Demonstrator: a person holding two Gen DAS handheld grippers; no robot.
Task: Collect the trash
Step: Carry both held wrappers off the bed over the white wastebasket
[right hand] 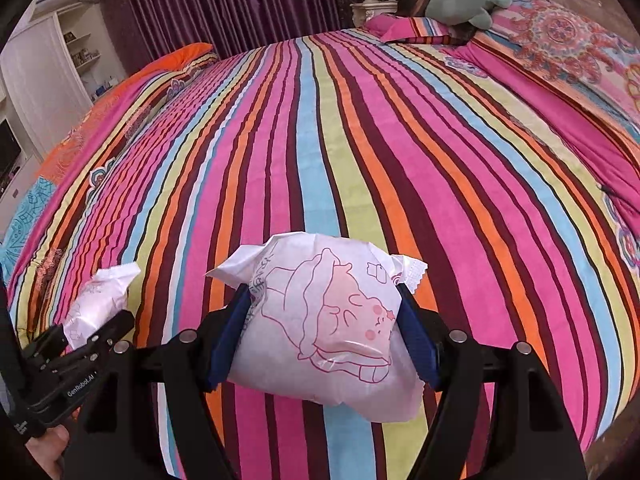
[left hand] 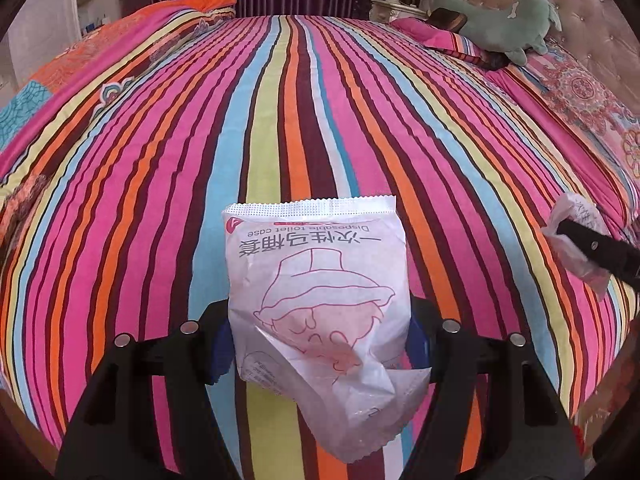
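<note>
My left gripper [left hand: 320, 344] is shut on a white toilet-cover packet [left hand: 316, 280] with a pink drawing and holds it upright above the striped bed. My right gripper [right hand: 322, 332] is shut on a second white packet [right hand: 324, 320] of the same kind, squeezed between its blue pads [right hand: 226, 340]. In the left wrist view the right gripper [left hand: 596, 248] shows at the right edge with its packet [left hand: 576, 216]. In the right wrist view the left gripper [right hand: 80, 344] shows at lower left with its packet [right hand: 100, 300].
A striped bedspread [left hand: 280, 120] fills both views. A green plush toy [left hand: 500, 20] lies on the pillows by the padded headboard [left hand: 580, 0]. A white nightstand [left hand: 394, 4] with a vase, purple curtains [right hand: 224, 0] and a white shelf unit [right hand: 48, 60] stand beyond the bed.
</note>
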